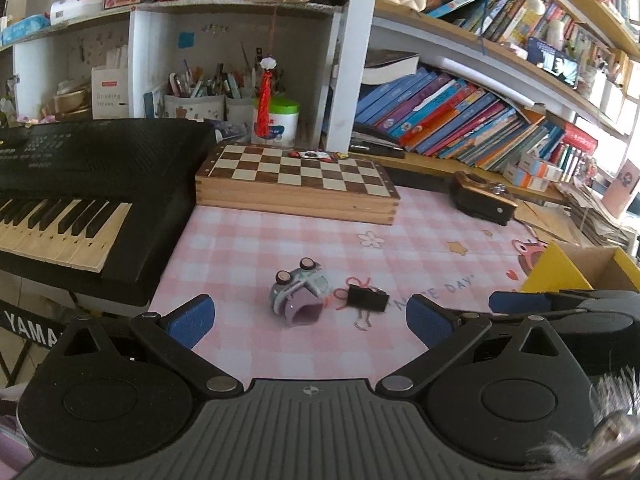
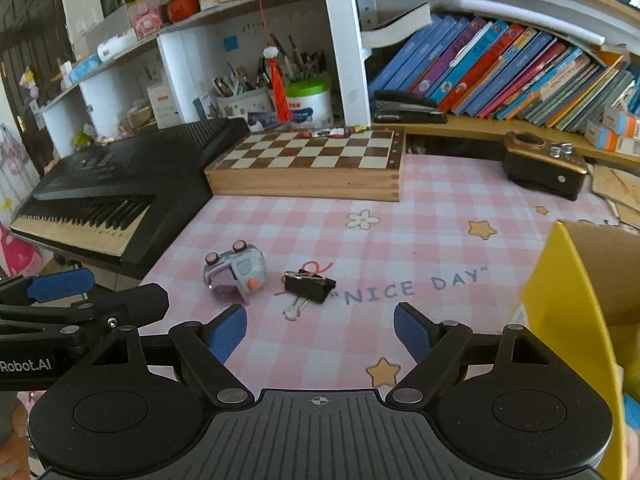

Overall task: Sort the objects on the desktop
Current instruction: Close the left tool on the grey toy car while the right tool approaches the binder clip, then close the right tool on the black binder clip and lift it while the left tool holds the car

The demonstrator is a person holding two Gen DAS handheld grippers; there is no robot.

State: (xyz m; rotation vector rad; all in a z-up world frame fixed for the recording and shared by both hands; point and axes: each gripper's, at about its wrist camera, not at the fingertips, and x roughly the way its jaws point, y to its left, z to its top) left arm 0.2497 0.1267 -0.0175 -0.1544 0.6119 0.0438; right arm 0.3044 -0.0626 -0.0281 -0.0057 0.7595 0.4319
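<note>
A small grey-blue toy car [image 1: 298,294] lies tipped on its side on the pink checked mat, wheels up; the right wrist view shows the toy car [image 2: 236,274] too. Just right of it lies a black binder clip [image 1: 367,299], also seen as binder clip [image 2: 309,285]. My left gripper [image 1: 310,320] stands open just short of both, nothing between its blue pads. My right gripper [image 2: 320,334] is open as well, empty, a little nearer than the clip. A yellow cardboard box [image 2: 580,300] stands at the right.
A black keyboard [image 1: 80,200] overhangs the mat on the left. A wooden chess box [image 1: 298,184] lies behind, a brown radio-like box [image 2: 544,166] at back right. Shelves with books and pen cups fill the rear. The yellow box edge [image 1: 560,270] shows right.
</note>
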